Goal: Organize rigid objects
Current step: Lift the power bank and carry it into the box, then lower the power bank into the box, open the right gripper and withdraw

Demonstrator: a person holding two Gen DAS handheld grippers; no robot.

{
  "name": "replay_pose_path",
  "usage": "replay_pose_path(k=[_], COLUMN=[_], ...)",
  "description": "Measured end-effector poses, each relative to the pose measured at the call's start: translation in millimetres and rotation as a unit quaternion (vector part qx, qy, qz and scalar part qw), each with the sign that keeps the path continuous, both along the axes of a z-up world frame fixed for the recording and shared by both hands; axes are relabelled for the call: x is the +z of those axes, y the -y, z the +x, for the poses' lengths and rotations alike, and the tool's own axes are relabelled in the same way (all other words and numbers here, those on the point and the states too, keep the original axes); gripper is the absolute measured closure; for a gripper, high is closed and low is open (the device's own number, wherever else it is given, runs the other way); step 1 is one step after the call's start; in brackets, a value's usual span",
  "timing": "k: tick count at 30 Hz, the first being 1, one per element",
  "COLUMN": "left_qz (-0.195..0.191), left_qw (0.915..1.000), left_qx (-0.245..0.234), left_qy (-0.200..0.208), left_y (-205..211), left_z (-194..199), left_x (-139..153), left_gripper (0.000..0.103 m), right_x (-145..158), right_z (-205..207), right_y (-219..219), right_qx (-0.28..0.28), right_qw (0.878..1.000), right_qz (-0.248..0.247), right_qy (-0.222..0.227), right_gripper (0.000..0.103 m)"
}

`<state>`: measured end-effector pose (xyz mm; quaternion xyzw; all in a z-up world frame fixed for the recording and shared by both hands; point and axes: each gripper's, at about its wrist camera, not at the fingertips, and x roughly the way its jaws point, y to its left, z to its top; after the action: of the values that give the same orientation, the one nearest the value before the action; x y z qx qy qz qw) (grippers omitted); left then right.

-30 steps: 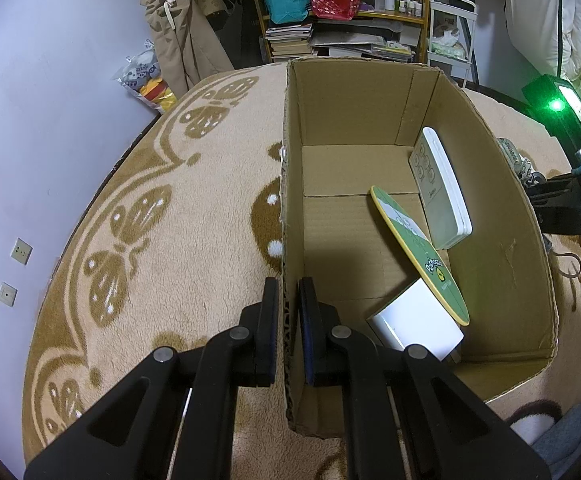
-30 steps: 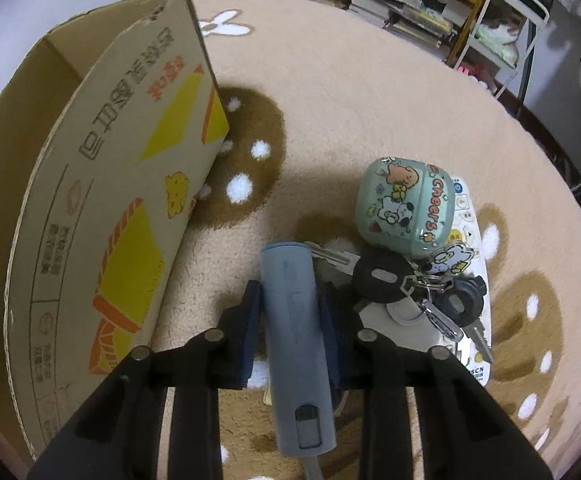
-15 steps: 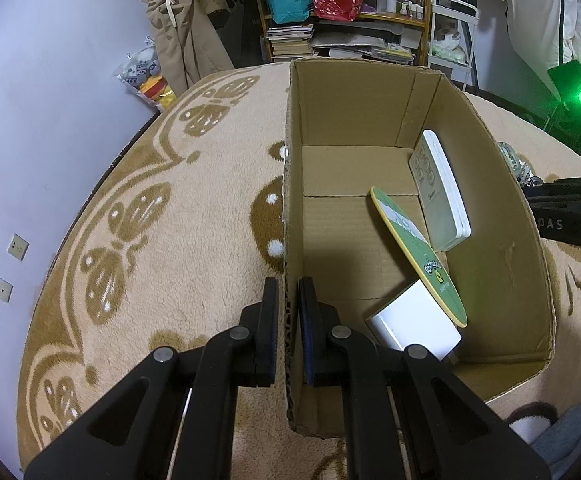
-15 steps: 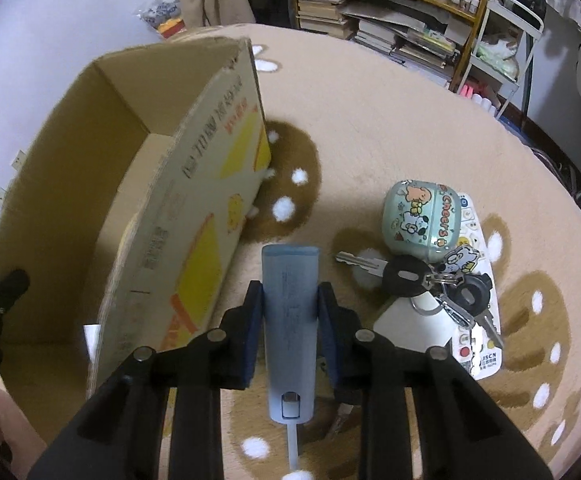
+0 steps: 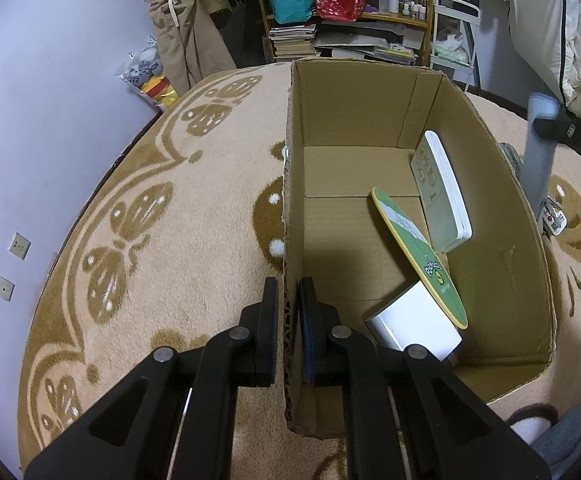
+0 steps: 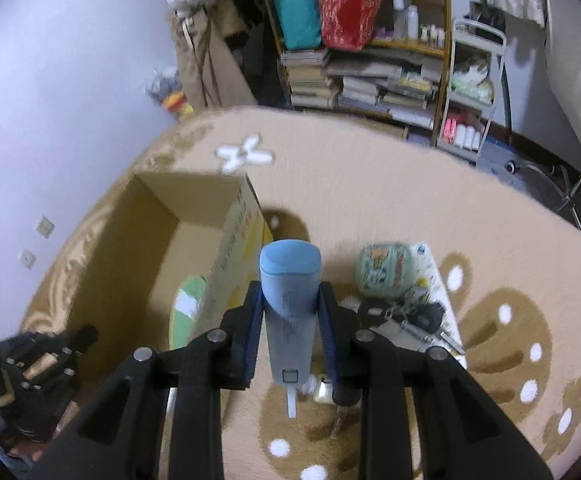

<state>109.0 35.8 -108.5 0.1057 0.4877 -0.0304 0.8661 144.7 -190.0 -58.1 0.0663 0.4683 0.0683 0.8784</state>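
The right gripper (image 6: 288, 322) is clamped partway closed across the middle of a blue-grey case (image 6: 289, 312), lifted clear of the rug (image 6: 370, 184) at about 3 o'clock from the cardboard box (image 5: 502, 280); the left gripper (image 5: 288, 320) is pinched nearly shut on the box's near wall, steadying it. The case appears rigid, light and smooth-skinned, so it could slide lengthwise between the pads. The mid-body hold looks balanced and adequate, with a small tab hanging at its near end.
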Motion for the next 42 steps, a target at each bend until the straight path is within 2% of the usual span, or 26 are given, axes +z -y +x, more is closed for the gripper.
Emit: replay_pose_path(k=[6,10,16,20,25,31,35,42], left_qz=[0.002,0.005,0.007,0.007,0.007,0.008,0.011,0.009], left_qw=[1.0000,1.0000,1.0000,1.0000,1.0000,1.0000,0.9999,1.0000], left_qx=[0.000,0.001,0.001,0.001,0.001,0.001,0.000,-0.001], left_qy=[0.001,0.001,0.001,0.001,0.001,0.001,0.003,0.002], left_y=[-1,-2,-1,-1,-1,-1,1,0], left_z=[0,1,2,2,2,1,2,2], left_x=[1,3,4,4,4,4,5,5], left_gripper=[0.093,0.093,0.093,0.093,0.093,0.093,0.093,0.093], right_x=[40,57,71,70,52,10,-5,-25], right_z=[-12,-18,-34,-39,-37,-31,-34,-31], right_y=[10,5,-20,-41,-62,-81,-96,-97], right_qx=[-0.009,0.002,0.043,0.076,0.106,0.129,0.149,0.138], right_qw=[0.997,0.994,0.988,0.984,0.984,0.985,0.985,0.987], right_qz=[0.037,0.053,0.068,0.084,0.083,0.103,0.081,0.080], right_qy=[0.067,0.099,0.130,0.135,0.114,0.053,0.031,0.009], right_gripper=[0.074,0.074,0.074,0.074,0.074,0.074,0.074,0.074])
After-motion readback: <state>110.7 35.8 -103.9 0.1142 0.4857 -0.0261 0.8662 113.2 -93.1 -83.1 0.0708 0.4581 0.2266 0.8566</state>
